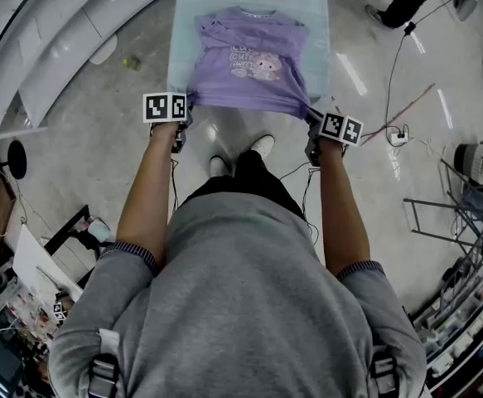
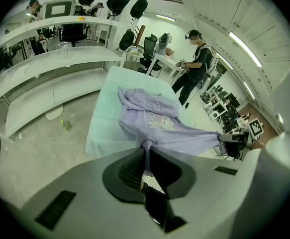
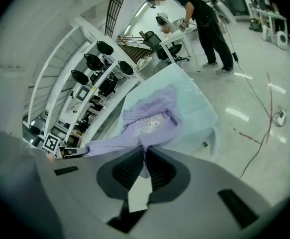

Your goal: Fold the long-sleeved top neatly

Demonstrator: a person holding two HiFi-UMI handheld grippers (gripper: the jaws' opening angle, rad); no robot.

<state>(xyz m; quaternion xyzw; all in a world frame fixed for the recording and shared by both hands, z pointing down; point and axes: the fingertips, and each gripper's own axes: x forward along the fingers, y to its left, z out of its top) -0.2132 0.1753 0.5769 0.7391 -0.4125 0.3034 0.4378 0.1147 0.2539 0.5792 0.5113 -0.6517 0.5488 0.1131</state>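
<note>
**At the near edge of the table (image 1: 311,11): hem of the top pinched at both corners**

Position. The purple long-sleeved top (image 1: 249,65) lies print-side up on the pale-covered table. Its collar is at the far end and its hem is drawn to the near edge, just in front of the person's feet. The sleeves are not spread out. They look gathered near the shoulders, the one on the left of the head view rumpled, but I cannot tell exactly how they lie.

Grip. The left gripper (image 1: 185,116) has its jaws closed to a narrow slit on one hem corner. Its own view shows a fold of purple cloth pressed between the pads (image 2: 135,166). The right gripper (image 1: 313,123) is closed just as tightly on the other corner, with fabric running up out of its pads (image 3: 157,168).

Why held so (judgement). The two grippers sit apart at about garment width, so the hem is stretched into a straight line between them. That looks like tensioning to flatten the body before a fold. The hem would probably be carried up towards the collar next. The fold itself is not yet made.

Containers. No bin, basket or box is on the table, which bears only the top. Racks at the back of the room carry dark rounded items, too small to identify.
</note>
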